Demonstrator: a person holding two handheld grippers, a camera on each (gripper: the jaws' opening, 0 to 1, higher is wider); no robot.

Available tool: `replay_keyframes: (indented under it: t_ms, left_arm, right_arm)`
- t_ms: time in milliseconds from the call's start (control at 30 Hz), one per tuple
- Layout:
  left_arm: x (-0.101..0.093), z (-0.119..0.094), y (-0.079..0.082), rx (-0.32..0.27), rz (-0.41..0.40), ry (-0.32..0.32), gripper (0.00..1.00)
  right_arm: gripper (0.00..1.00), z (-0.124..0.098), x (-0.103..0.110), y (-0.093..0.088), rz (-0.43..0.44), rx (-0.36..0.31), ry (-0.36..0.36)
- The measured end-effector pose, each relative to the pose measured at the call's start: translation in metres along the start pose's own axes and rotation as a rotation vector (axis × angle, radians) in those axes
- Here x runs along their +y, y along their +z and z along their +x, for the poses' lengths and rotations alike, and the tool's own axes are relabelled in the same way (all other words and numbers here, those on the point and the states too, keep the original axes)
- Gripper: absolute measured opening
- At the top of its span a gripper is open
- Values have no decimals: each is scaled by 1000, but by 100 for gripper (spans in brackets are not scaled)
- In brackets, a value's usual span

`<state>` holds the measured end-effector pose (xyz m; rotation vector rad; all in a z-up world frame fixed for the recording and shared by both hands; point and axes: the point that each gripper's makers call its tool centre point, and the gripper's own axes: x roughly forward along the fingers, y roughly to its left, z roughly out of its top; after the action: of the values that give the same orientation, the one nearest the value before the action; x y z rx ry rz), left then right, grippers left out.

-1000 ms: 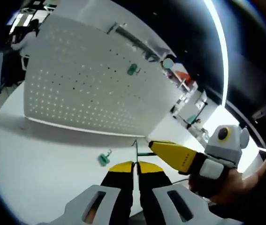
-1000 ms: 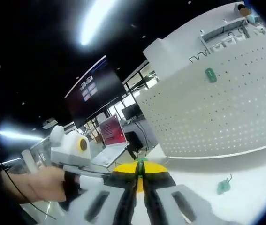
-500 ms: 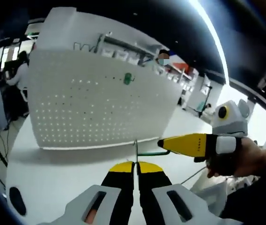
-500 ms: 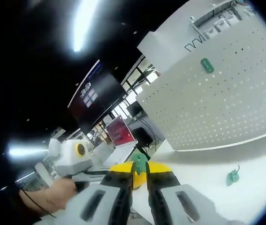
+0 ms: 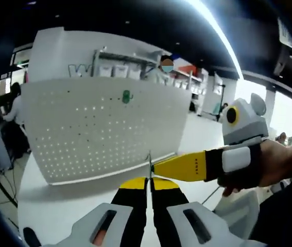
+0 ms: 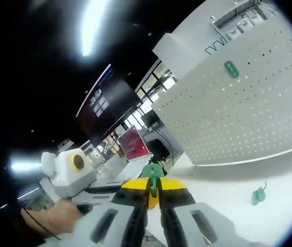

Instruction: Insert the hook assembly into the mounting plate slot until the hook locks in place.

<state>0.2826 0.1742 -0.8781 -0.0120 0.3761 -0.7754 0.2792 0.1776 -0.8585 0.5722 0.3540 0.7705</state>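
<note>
My left tongs [image 5: 149,181] pinched a thin metal hook wire [image 5: 149,163], right tongs [image 6: 153,186] gripped its green plastic hook base [image 6: 152,171], white perforated mounting plate [image 6: 248,108] stood ahead, spare green hook [image 6: 259,194] on the white surface [image 6: 223,190].

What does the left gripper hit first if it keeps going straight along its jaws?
Probably the right gripper: its yellow tip sits right at the left gripper fingertips, beside the thin wire hook pinched there. Past that stands the white pegboard, but depth is unclear.
</note>
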Motion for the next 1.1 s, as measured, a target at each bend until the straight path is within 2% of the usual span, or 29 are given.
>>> replay_keyframes:
  t_ms: [67,133,333,567,600,633,700,767,800,833,867,933,1000,1100]
  left_arm:
    - [-1,0,0,-4,-15,-7,1]
    - [-1,0,0,-6,-29,-15,1]
    - [0,0,-3,7,-6,-8,2]
    - [3,-3,-7,12,49,14,3]
    - [4,-3,-8,20,74,12,4]
    - [5,-4,-9,26,132,15,4]
    - [4,-5,-9,27,147,17,5]
    - [6,-4,-9,15,119,18,10]
    - [6,-4,-8,3,77,18,15]
    - [9,-5,-9,1,79,25,19]
    - [12,-5,-7,-21,72,38,24]
    - [12,-5,-7,-38,23,33,42]
    - [13,-7,-6,-51,10,31,52]
    - [15,-8,-8,-44,22,30,56]
  right_arm:
    - [3,-1,1,1,29,-7,6]
    - [2,-1,1,1,10,-6,4]
    - [1,0,-1,-2,11,1,-10]
    - [1,4,2,-8,-14,21,-3]
    - [1,4,2,-9,-30,26,-3]
    - [1,5,3,-9,-38,28,-1]
    - [1,6,4,-9,-74,32,0]
    - [1,6,5,-11,-111,42,-2]
    - [1,6,4,-11,-123,46,-3]
    - [1,6,4,-10,-133,41,-3]
    - [1,6,4,-9,-135,41,-3]
    - [1,5,3,-6,-162,35,-9]
    - [1,4,1,-3,-183,31,-12]
    - [1,3,-3,1,-205,19,-24]
